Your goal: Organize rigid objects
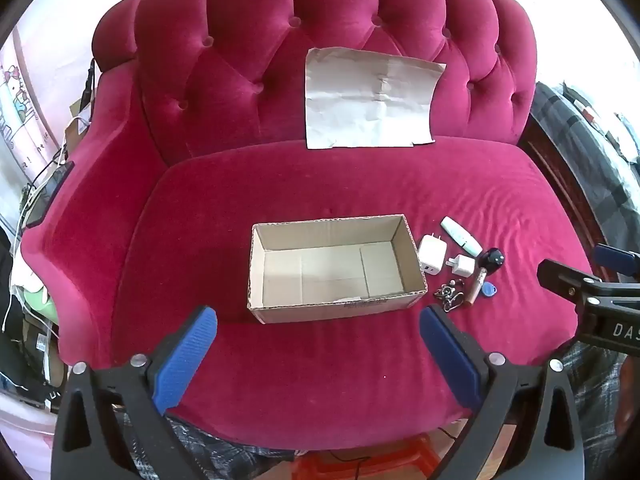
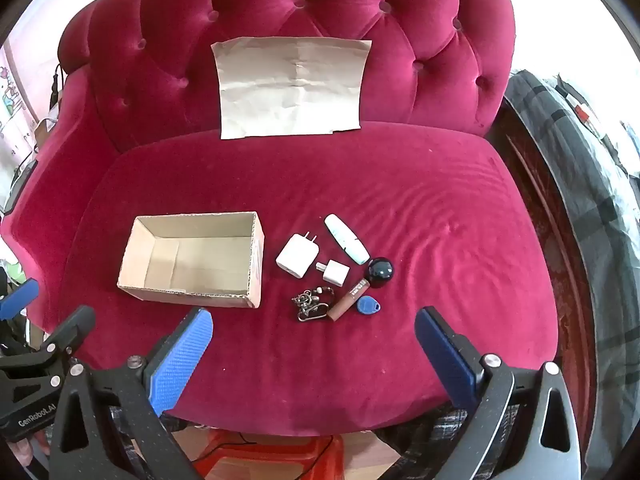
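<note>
Box empty, clutter waiting beside it

We hold the left gripper (image 1: pixel 318 334) and right gripper (image 2: pixel 314 336) wide open, empty, above the sofa (image 2: pixel 400 184) edge. Small items lie just right of the box (image 2: pixel 192 256). We start with the big charger (image 2: pixel 298 256), squeezing its flat sides.

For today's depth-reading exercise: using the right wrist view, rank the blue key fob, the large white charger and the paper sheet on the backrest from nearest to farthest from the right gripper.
Measured from the right gripper:
1. Blue key fob, on the seat just ahead, slightly right.
2. Large white charger, farther back, beside the cardboard box.
3. Paper sheet, propped against the backrest, farthest.
</note>
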Action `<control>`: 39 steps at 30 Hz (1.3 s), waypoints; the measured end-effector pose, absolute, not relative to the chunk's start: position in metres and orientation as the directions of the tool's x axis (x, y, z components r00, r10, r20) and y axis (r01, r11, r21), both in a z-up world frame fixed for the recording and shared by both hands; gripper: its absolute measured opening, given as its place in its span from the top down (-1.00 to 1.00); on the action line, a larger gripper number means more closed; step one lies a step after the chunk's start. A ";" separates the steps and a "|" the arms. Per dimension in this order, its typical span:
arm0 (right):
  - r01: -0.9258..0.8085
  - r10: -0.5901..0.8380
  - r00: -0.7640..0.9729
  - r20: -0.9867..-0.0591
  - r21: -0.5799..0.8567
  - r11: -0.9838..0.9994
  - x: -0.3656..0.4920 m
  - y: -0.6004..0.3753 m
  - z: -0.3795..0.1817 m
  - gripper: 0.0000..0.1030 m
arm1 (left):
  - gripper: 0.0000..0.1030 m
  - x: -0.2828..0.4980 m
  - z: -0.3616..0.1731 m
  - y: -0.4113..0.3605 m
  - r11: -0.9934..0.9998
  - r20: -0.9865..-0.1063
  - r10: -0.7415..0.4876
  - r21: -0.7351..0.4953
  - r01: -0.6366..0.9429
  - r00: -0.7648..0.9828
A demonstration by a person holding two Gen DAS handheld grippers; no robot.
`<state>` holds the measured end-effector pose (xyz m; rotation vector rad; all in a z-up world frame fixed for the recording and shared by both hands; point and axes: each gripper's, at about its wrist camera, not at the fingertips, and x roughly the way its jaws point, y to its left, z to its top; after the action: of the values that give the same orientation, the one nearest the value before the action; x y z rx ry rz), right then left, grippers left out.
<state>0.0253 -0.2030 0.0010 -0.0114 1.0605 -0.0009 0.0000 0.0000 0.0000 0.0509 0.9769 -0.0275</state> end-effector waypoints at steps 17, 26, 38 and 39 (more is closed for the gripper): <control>-0.001 -0.012 0.485 -0.875 -0.014 1.000 0.025 -0.204 0.002 -1.00 | -1.00 -0.002 0.001 -0.011 0.998 -0.829 -0.027 0.006 0.057 0.559; -0.004 -0.003 0.483 -0.875 -0.006 1.000 0.025 -0.206 0.001 -1.00 | -1.00 0.000 0.001 -0.009 0.998 -0.829 -0.032 0.003 0.061 0.558; -0.001 -0.009 0.484 -0.875 -0.011 1.000 0.027 -0.206 0.000 -1.00 | -1.00 0.000 0.002 -0.008 0.998 -0.826 -0.030 0.006 0.062 0.563; 0.000 -0.010 0.483 -0.875 -0.011 1.000 0.026 -0.206 0.000 -1.00 | -1.00 0.000 0.002 -0.008 0.998 -0.826 -0.031 0.004 0.061 0.563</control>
<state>0.0265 -0.2065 -0.0004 -0.0102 1.0662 -0.0057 0.0000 -0.0083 0.0022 0.0339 0.9715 -0.0542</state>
